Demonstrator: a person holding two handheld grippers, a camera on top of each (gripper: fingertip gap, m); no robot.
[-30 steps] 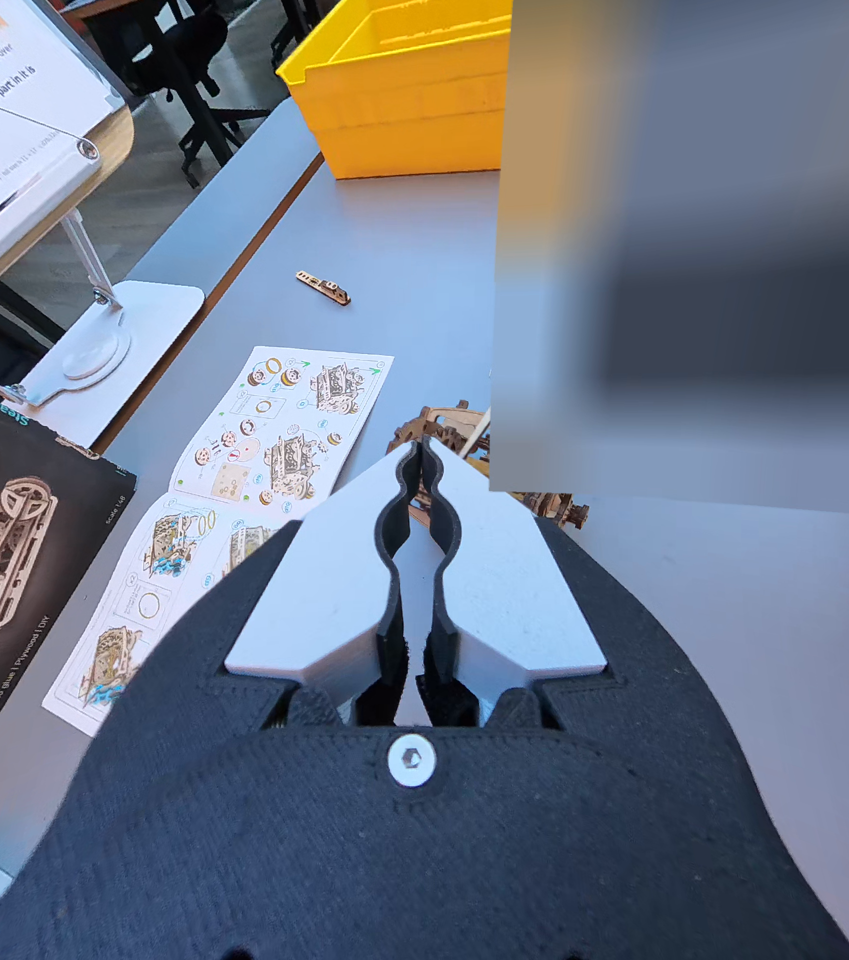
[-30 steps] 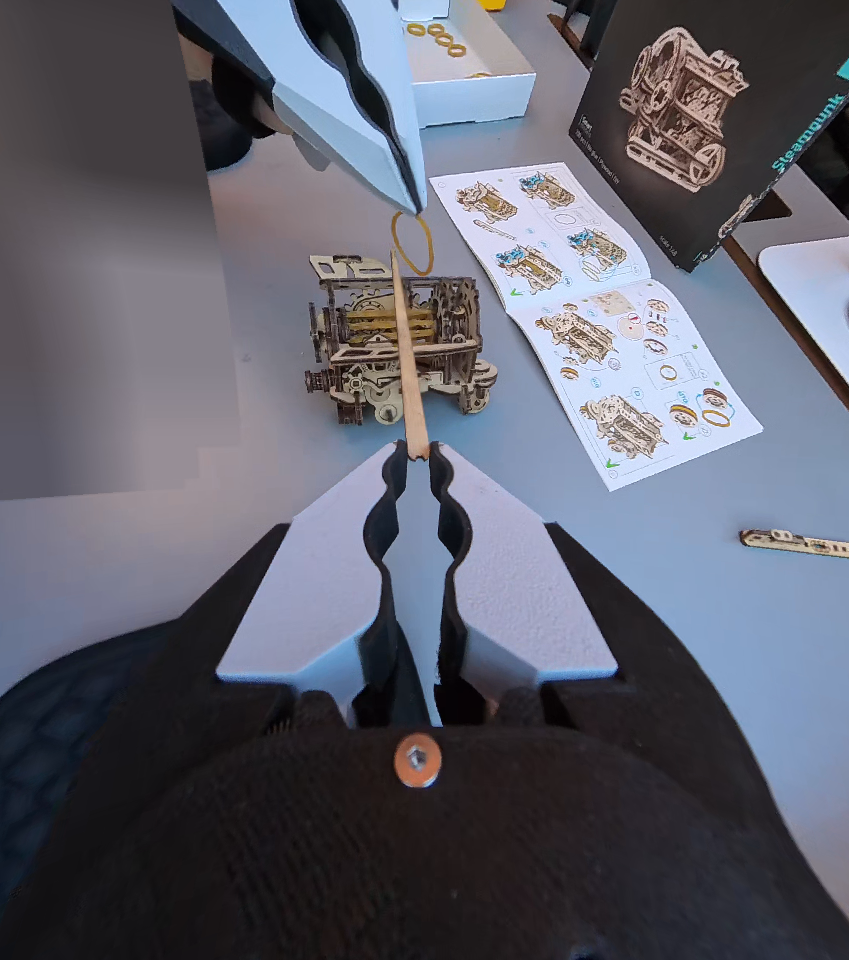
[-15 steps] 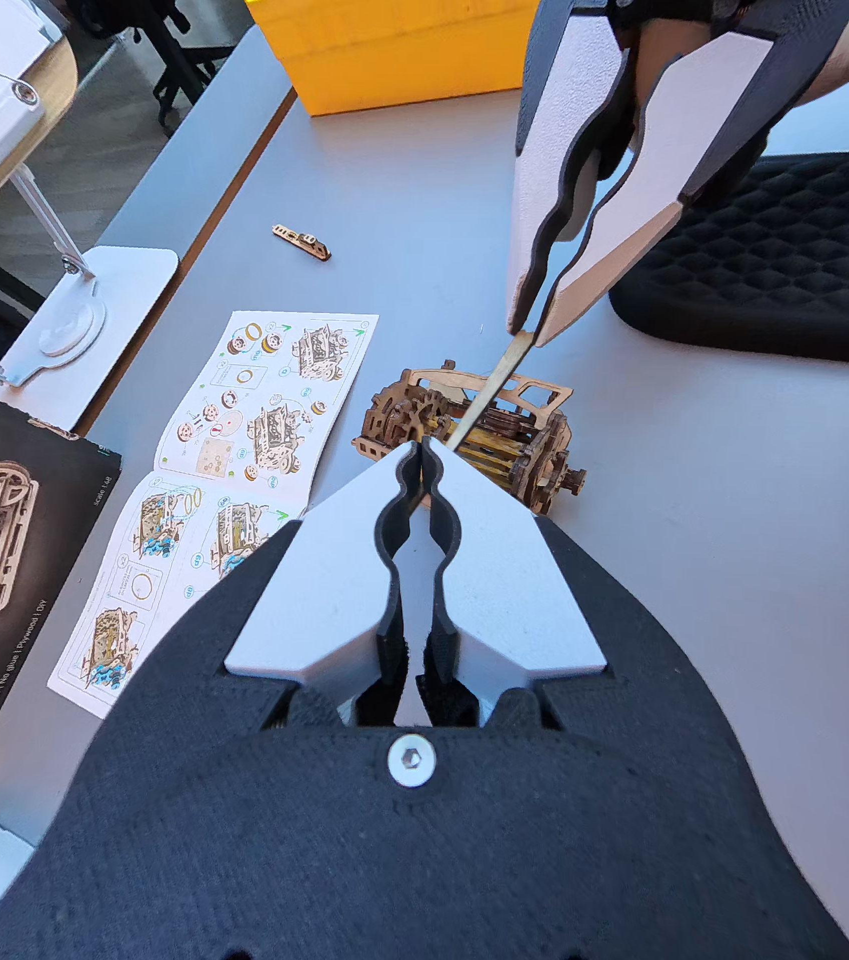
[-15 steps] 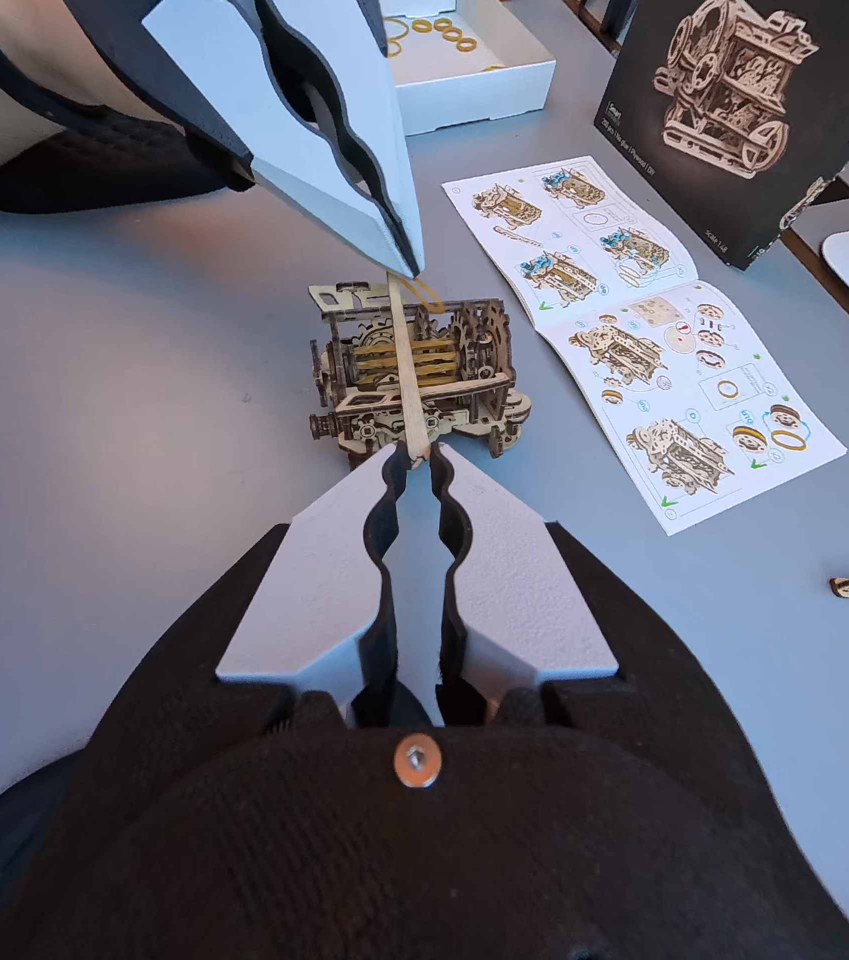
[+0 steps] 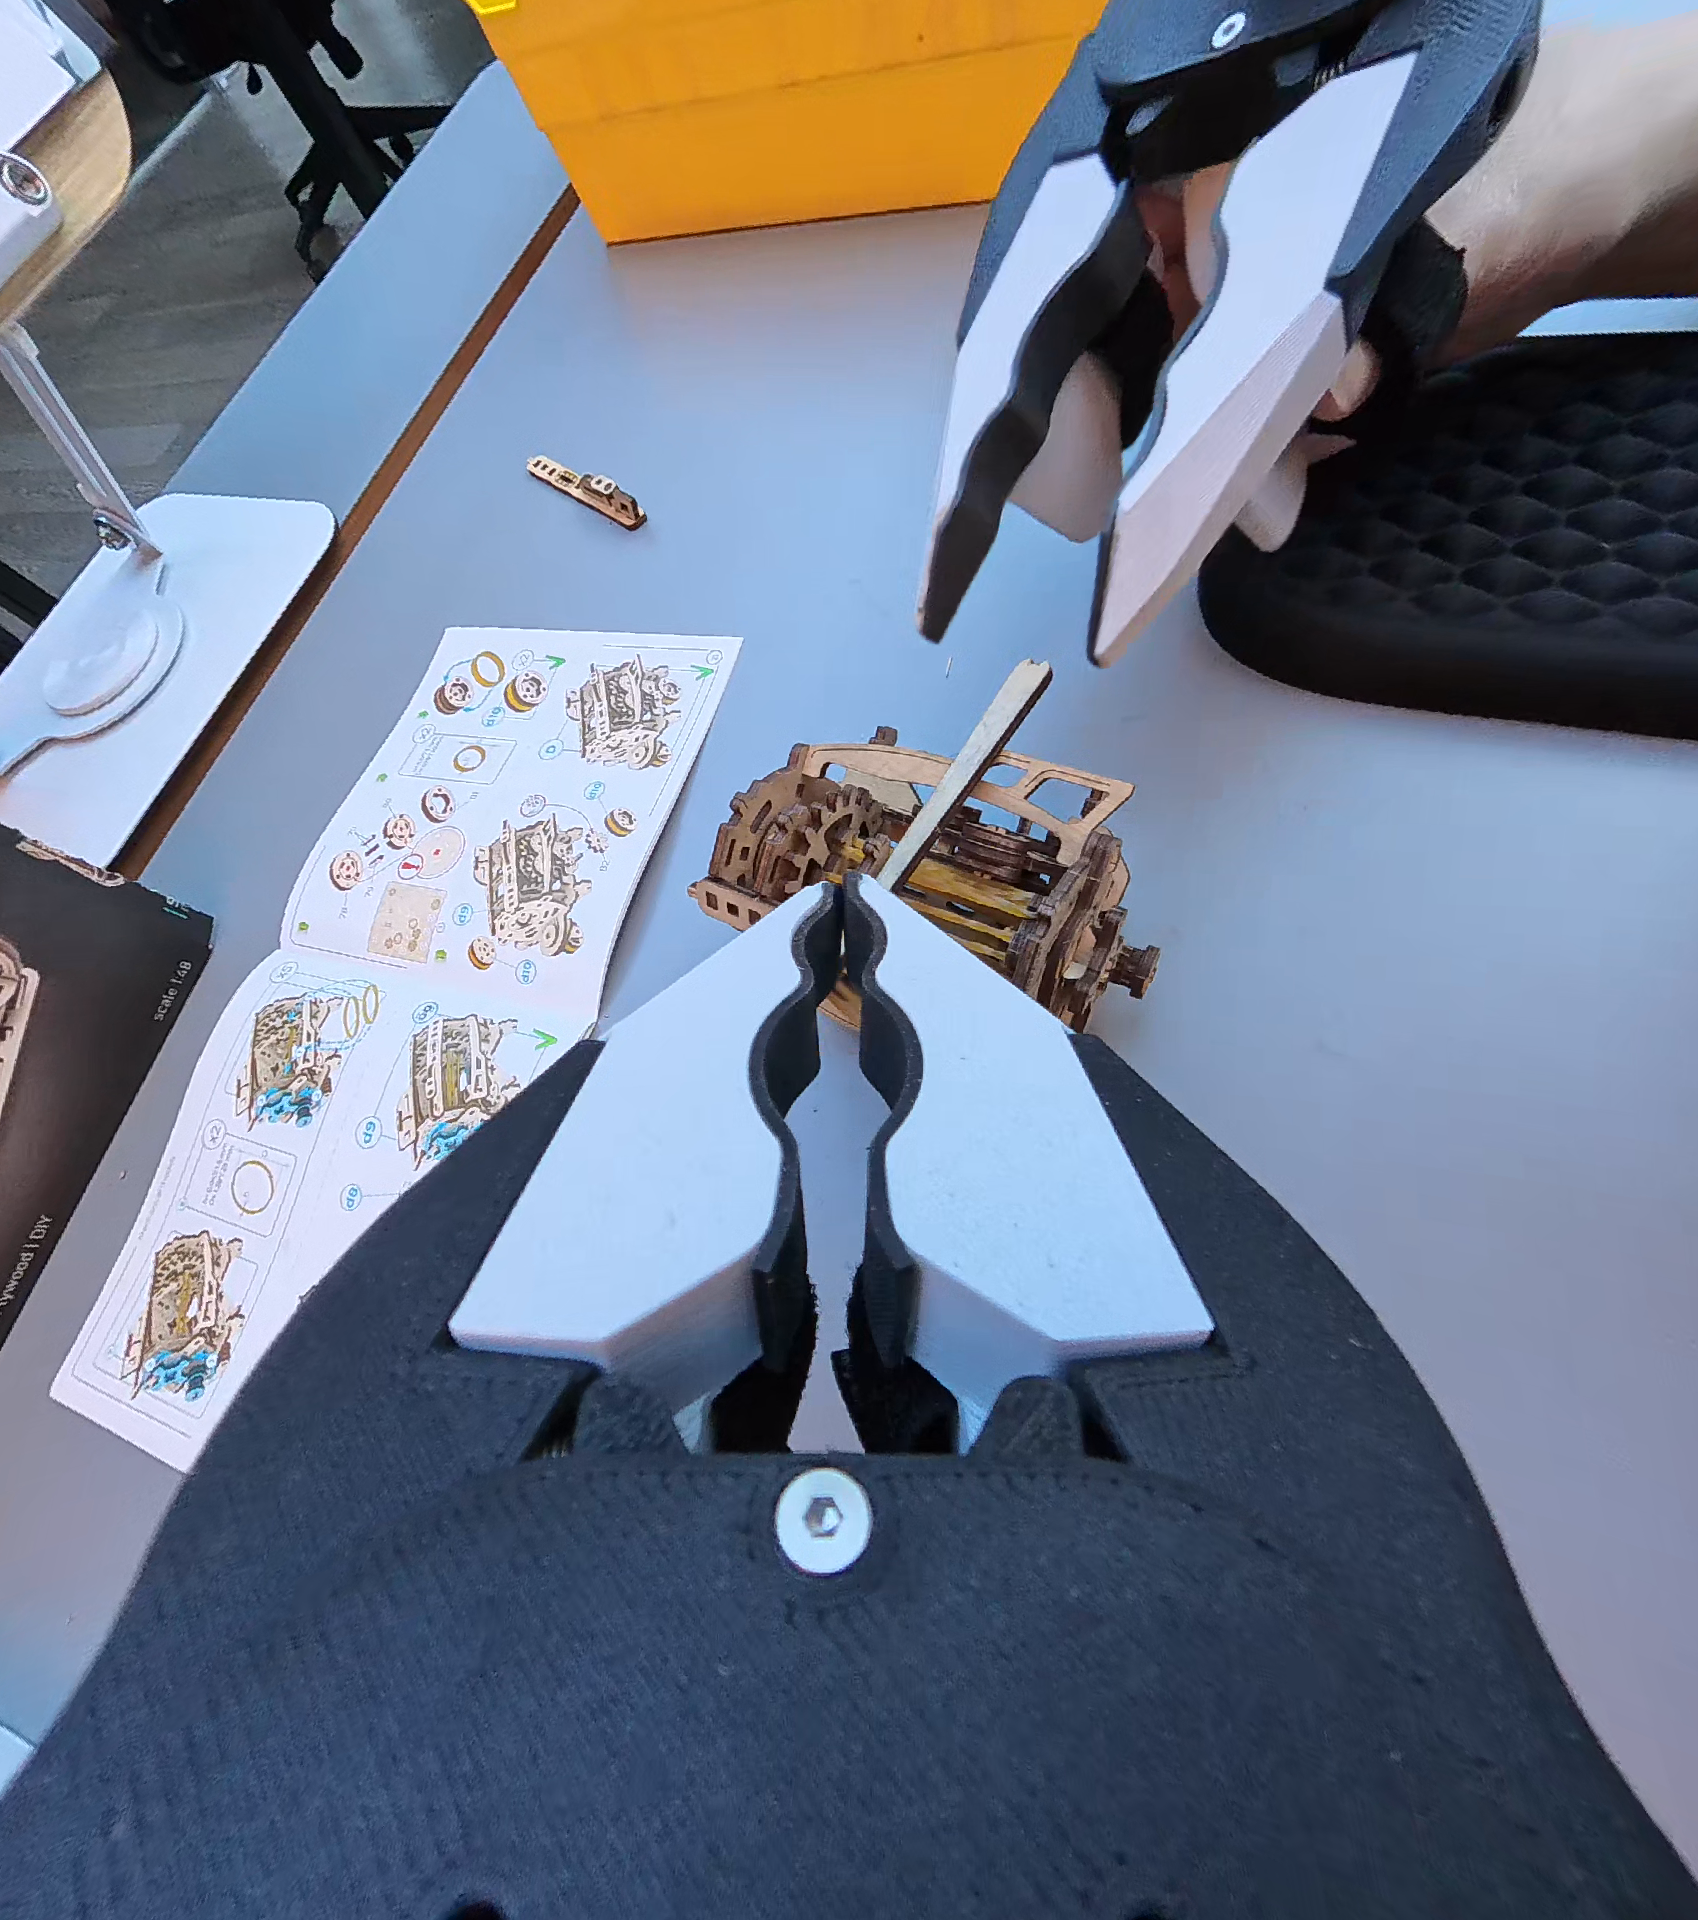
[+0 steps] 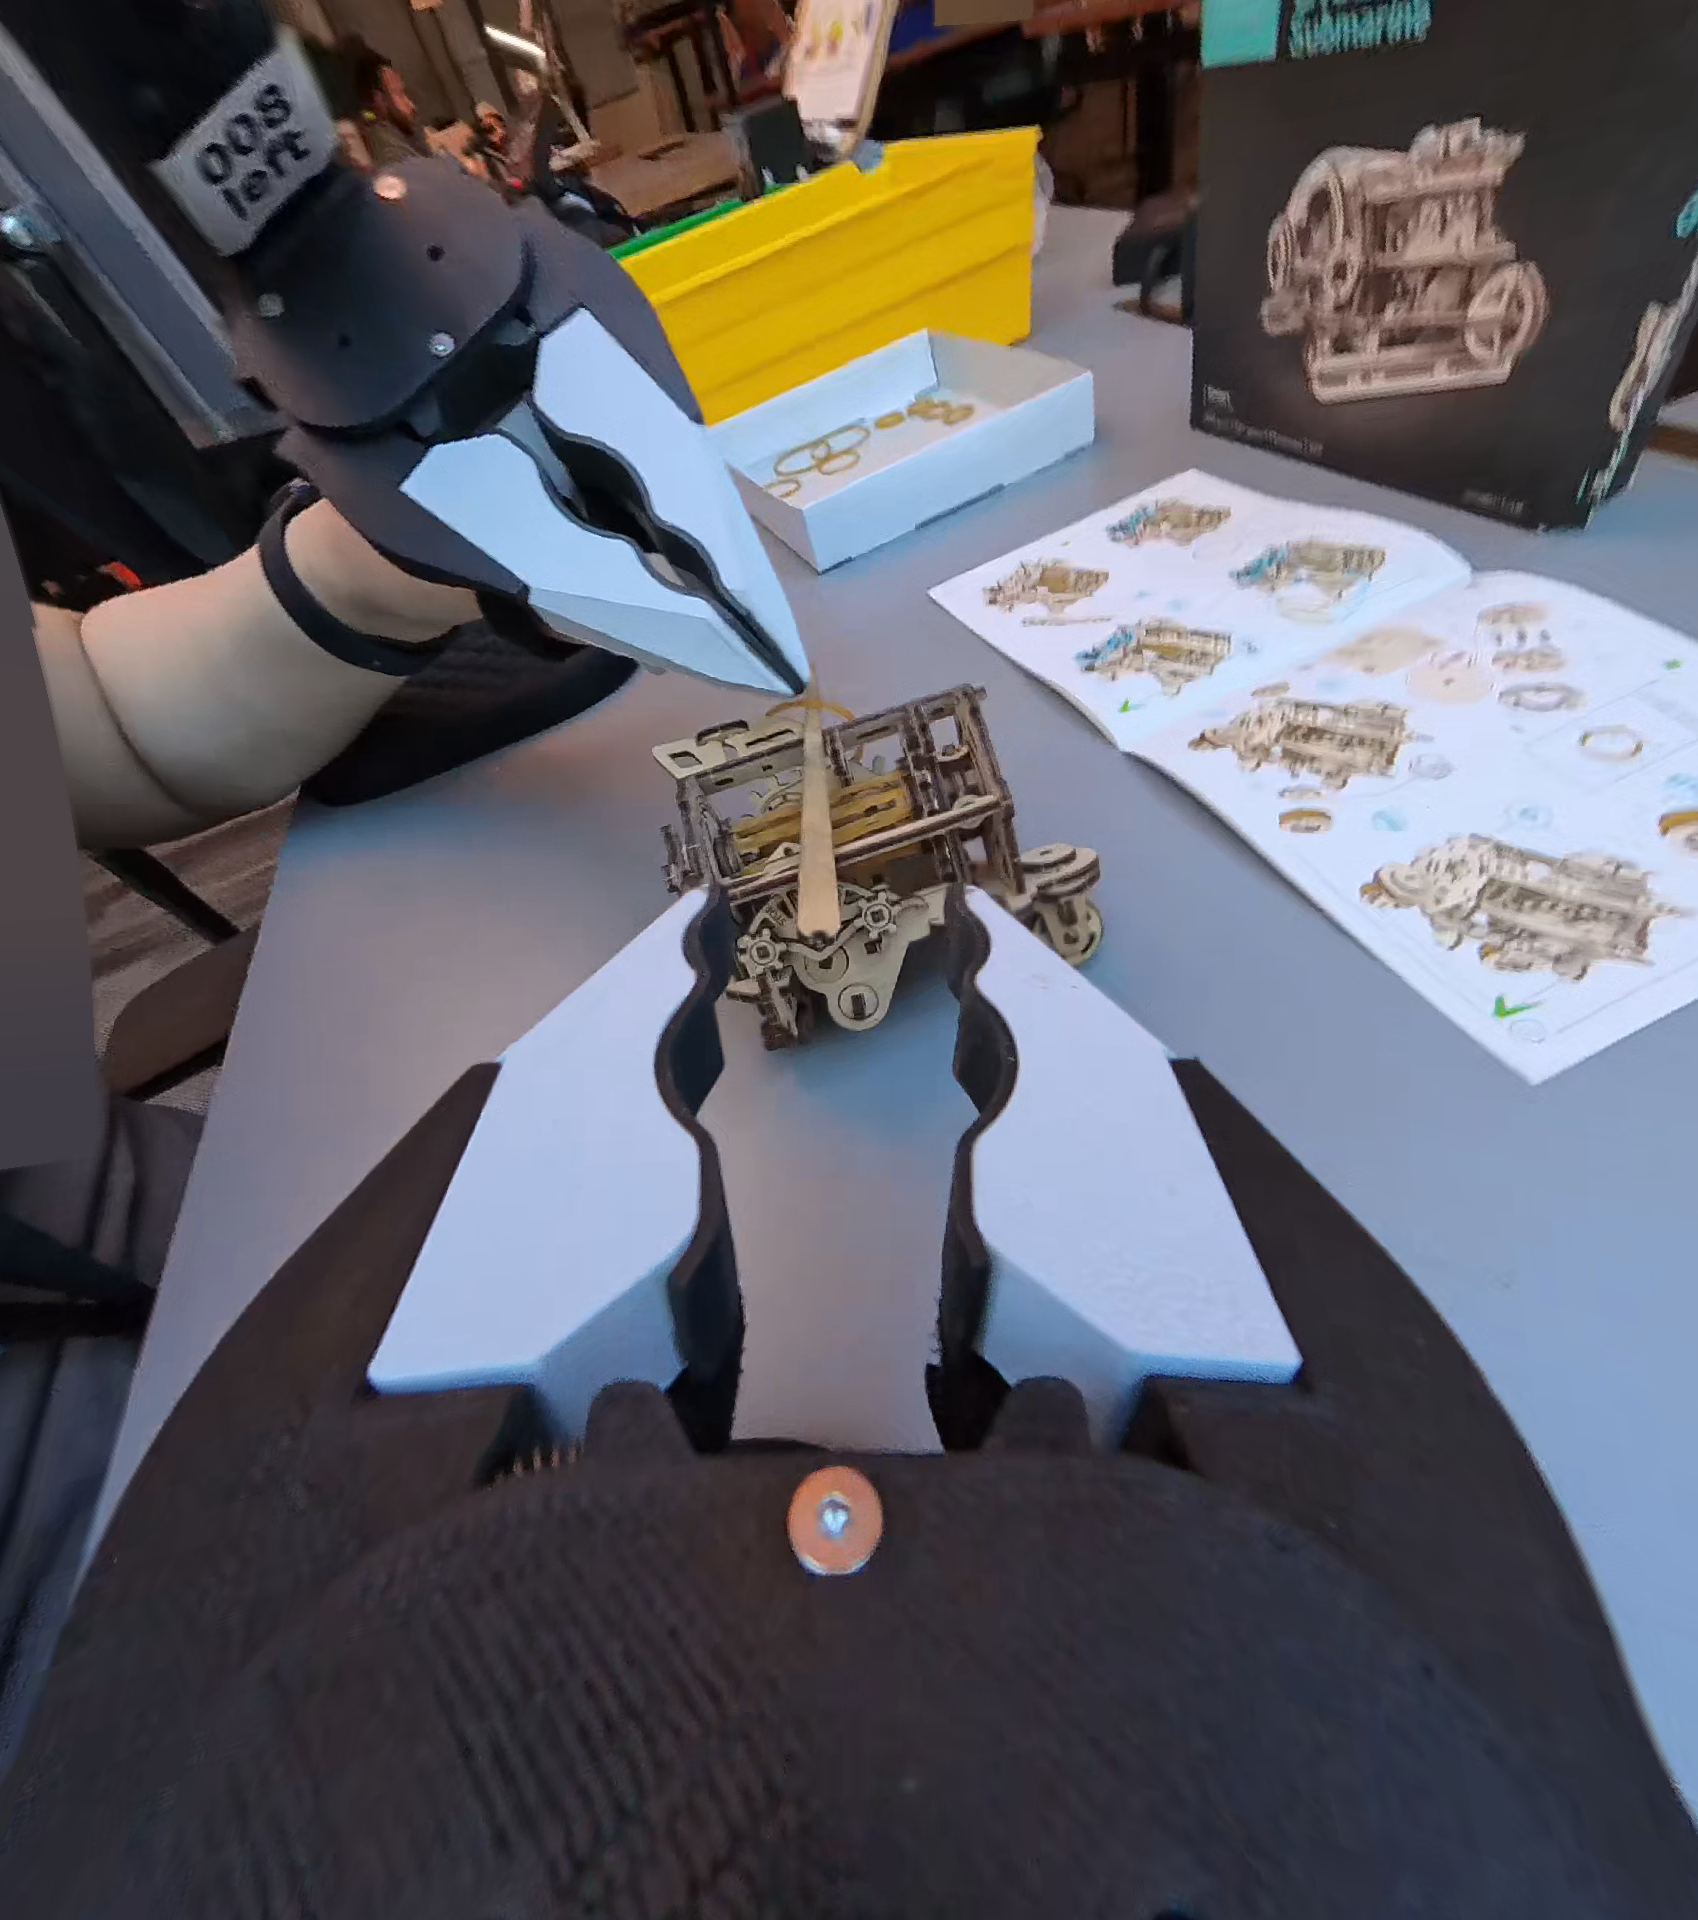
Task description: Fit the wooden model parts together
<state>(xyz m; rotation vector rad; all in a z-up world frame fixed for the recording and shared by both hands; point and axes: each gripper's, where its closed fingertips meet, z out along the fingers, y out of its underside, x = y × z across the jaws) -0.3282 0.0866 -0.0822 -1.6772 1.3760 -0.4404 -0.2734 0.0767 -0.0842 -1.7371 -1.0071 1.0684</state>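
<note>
While the wooden model (image 6: pixel 866 862) stood on the grey table (image 5: pixel 1447 1091), the left gripper (image 5: pixel 843 896) kept its fingers pressed together on one end of a thin wooden stick (image 5: pixel 970 774), which slanted up over the model. The right gripper (image 6: pixel 829 914) had its fingers spread, one on either side of the stick's free end and touching neither it nor the model. Bare tabletop lay open on the model's right in the left wrist view; a black honeycomb pad (image 5: pixel 1551 540) bounded it farther off. On the other side an open instruction booklet (image 5: pixel 471 914) lay just beside the model, with the table's edge (image 5: pixel 471 343) beyond it. Printed matter appeared on the booklet, on a dark product box (image 6: pixel 1468 260) and on a label on the left gripper's body. Only the left wrist view showed a small loose wooden part (image 5: pixel 587 490) and a white stand base (image 5: pixel 149 613). Only the right wrist view showed a white tray (image 6: pixel 1011 436) with what seemed to be rubber bands, and possibly one such loop (image 6: pixel 803 709) at the left fingertips. A yellow bin (image 6: pixel 855 260) stood behind the tray.
</note>
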